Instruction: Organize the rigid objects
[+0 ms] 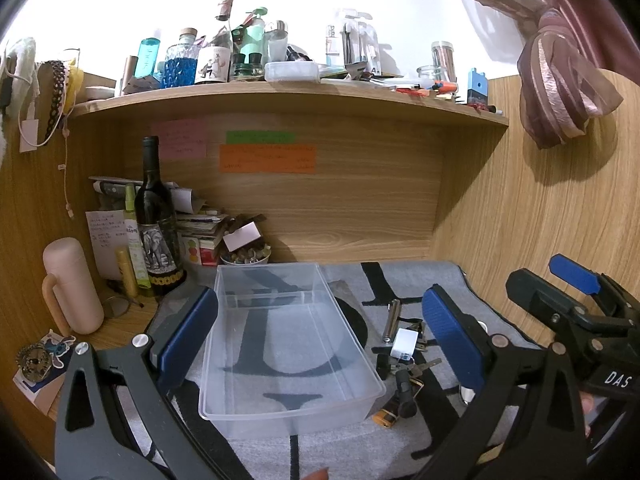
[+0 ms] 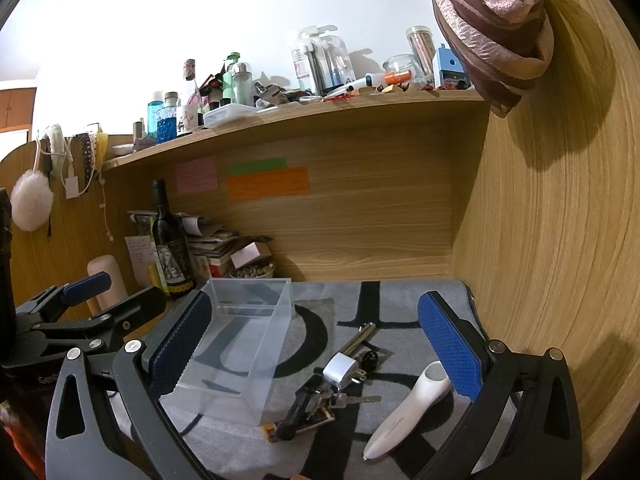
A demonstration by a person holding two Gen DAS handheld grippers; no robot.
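A clear plastic bin (image 1: 288, 344) stands empty on a grey mat with black letters (image 1: 400, 280); it also shows in the right wrist view (image 2: 236, 344). Right of it lies a small pile: a white plug adapter (image 2: 342, 368), keys (image 2: 352, 399), a metal cylinder (image 1: 391, 320), a black tool (image 2: 296, 412) and a white handheld device (image 2: 408, 408). My left gripper (image 1: 320, 336) is open, hovering over the bin. My right gripper (image 2: 316, 344) is open above the pile, and its fingers (image 1: 572, 276) show in the left wrist view.
A wine bottle (image 1: 154, 216), a pink flask (image 1: 70, 288), papers and a small bowl (image 1: 246, 258) crowd the back left corner. A wooden shelf (image 1: 280, 94) full of bottles runs overhead. A wooden side wall (image 2: 540, 240) stands close on the right.
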